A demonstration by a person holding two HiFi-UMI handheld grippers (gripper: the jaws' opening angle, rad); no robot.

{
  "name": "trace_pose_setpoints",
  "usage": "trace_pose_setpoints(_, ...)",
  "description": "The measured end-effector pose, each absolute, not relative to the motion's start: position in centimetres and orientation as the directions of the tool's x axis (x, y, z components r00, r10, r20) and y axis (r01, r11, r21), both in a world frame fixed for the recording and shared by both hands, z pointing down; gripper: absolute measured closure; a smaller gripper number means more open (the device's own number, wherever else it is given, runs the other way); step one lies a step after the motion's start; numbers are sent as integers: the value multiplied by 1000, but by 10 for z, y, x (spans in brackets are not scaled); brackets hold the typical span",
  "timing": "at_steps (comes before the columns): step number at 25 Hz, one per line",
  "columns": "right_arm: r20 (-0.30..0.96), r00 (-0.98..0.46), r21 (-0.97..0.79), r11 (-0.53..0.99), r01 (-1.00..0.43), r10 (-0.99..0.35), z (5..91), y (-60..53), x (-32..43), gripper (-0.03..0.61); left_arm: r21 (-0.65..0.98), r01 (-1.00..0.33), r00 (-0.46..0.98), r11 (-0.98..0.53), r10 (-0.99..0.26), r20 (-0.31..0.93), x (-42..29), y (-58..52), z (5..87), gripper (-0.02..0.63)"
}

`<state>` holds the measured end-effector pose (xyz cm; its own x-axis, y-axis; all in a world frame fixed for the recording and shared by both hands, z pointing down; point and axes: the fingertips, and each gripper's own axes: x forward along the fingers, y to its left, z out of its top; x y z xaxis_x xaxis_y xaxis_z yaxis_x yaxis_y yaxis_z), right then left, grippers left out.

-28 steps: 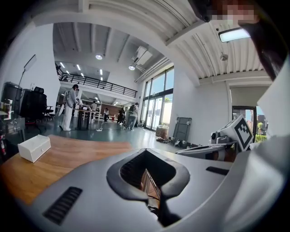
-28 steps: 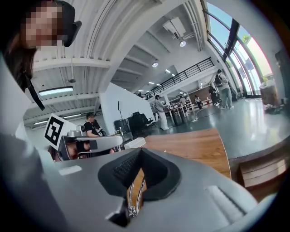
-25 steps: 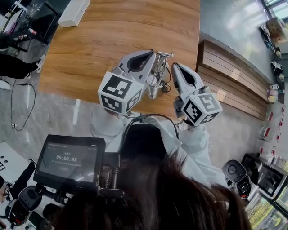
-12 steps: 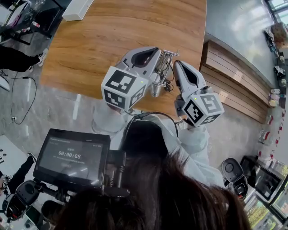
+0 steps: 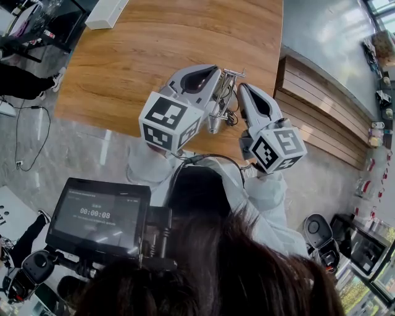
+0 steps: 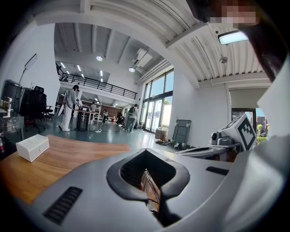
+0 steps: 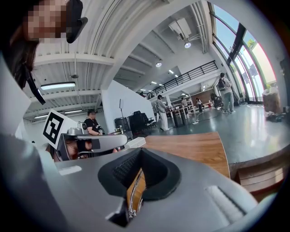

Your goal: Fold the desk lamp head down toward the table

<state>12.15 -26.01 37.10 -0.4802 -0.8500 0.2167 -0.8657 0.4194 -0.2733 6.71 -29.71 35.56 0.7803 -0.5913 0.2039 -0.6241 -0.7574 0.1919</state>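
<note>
Wooden table [image 5: 154,43]: desk lamp [image 5: 216,116] stretches lengthwise away from the person.

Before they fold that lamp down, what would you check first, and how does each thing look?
1. Lamp on table, between the grippers: ok.
2. Left gripper jaws apart to take hold: not ok, shut.
3. Right gripper jaws apart: not ok, shut.
4. Either gripper touching lamp: cannot tell.
5. Box well away from lamp: ok.
</note>
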Motion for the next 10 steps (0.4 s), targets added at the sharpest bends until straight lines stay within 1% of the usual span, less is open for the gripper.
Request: trace_pose_setpoints(10, 228, -486, -278, 423, -863, -844, 375, -259, 122, 578, 188, -628, 777, -755, -593, 212, 68, -297, 358, 611)
